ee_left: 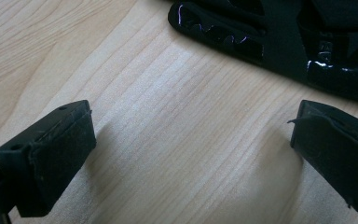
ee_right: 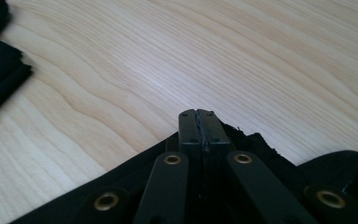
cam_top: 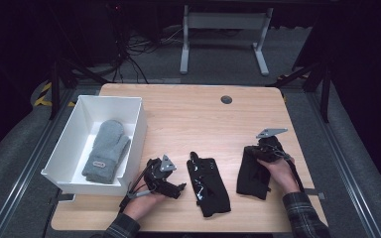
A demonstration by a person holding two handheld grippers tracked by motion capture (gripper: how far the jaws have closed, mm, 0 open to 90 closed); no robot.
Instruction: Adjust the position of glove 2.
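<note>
Right tool (cam_top: pixel 258 148) has its jaws pressed together on the edge of a black glove (cam_top: pixel 254 173) lying at the desk's right side. Left tool (cam_top: pixel 180 187) rests on the wood with jaws wide apart and nothing between them, just beside a second black glove (cam_top: pixel 209 184) in the middle. A white bin (cam_top: pixel 138 130) on the left holds a grey mitten (cam_top: pixel 106 151). The light wooden desk (cam_top: pixel 203 119) stands in a dark room with cables (cam_top: pixel 129 54) on the floor behind.

small label on grey mitten (cam_top: pixel 98 164) (too blurred), no readable text
</note>
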